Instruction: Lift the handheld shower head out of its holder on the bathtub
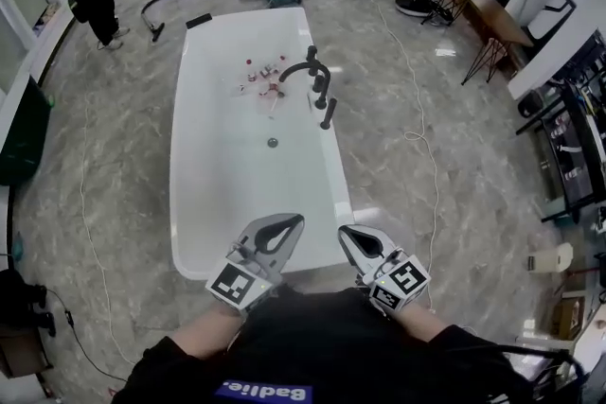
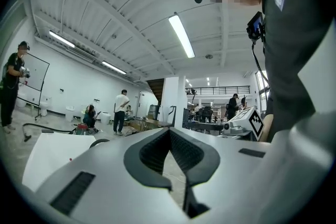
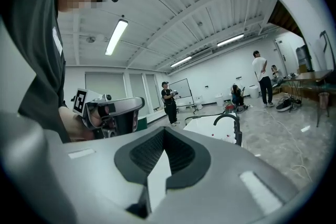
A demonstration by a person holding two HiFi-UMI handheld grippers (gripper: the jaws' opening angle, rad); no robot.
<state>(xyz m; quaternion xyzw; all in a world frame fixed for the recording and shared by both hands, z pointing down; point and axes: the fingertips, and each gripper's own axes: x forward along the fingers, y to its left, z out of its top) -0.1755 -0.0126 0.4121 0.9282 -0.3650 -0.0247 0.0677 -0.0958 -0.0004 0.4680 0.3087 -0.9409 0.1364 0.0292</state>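
1. marble floor (image 1: 407, 99) lay open by the near end of the bathtub (image 1: 218, 203); left tongs (image 1: 284, 226) and right tongs (image 1: 351, 238) were both clenched, empty.
2. a floor cable (image 1: 436, 213) to its right could trip the approach.
3. farther along the right rim, the shower head (image 1: 328, 114) appeared to sit in its holder, close by the faucet (image 1: 311, 66), which a reach might knock.

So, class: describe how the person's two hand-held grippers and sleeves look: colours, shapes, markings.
The left hand-held gripper and right hand-held gripper have smooth silver-grey shells tapering to a point, with black ribbed pads inside. Each carries a white cube with black square markers. The sleeves are black.
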